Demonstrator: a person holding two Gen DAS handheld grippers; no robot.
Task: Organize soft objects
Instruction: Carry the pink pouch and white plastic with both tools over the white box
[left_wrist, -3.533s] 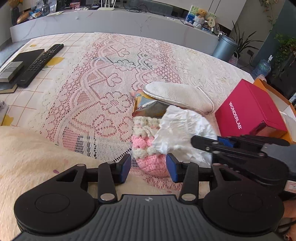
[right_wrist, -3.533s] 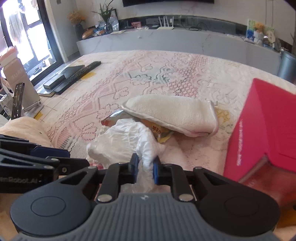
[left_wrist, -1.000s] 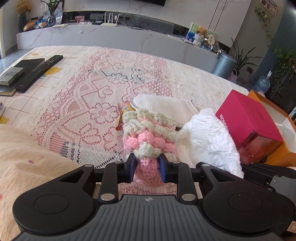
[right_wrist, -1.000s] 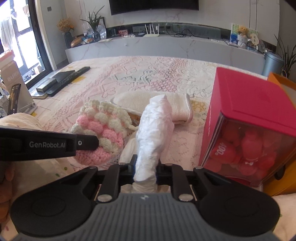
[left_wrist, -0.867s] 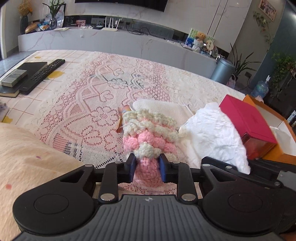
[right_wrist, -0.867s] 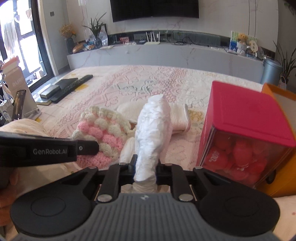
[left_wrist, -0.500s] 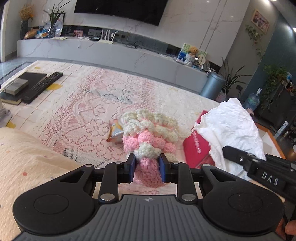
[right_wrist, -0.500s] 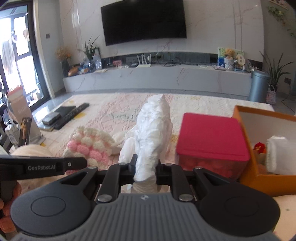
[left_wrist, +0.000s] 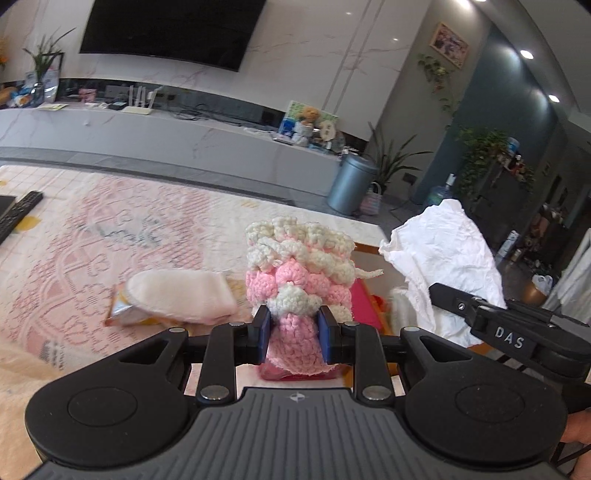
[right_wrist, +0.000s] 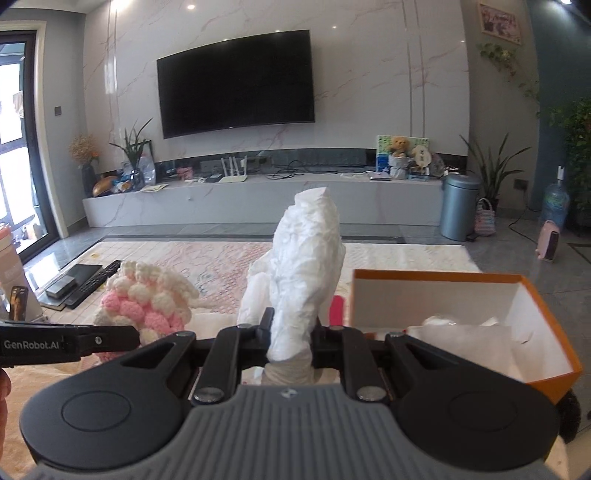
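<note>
Both grippers had risen since 1 second earlier — the left gripper (left_wrist: 293, 334) clamped on the crocheted pouch (left_wrist: 299, 273), the right gripper (right_wrist: 290, 332) pinching the white cloth (right_wrist: 306, 273), both clear of the lace table (left_wrist: 110, 236). Beyond lay the orange box (right_wrist: 532, 291).

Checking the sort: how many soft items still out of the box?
3: crochet pouch in left gripper, white cloth in right gripper, mitt on table. Others may be hidden.
</note>
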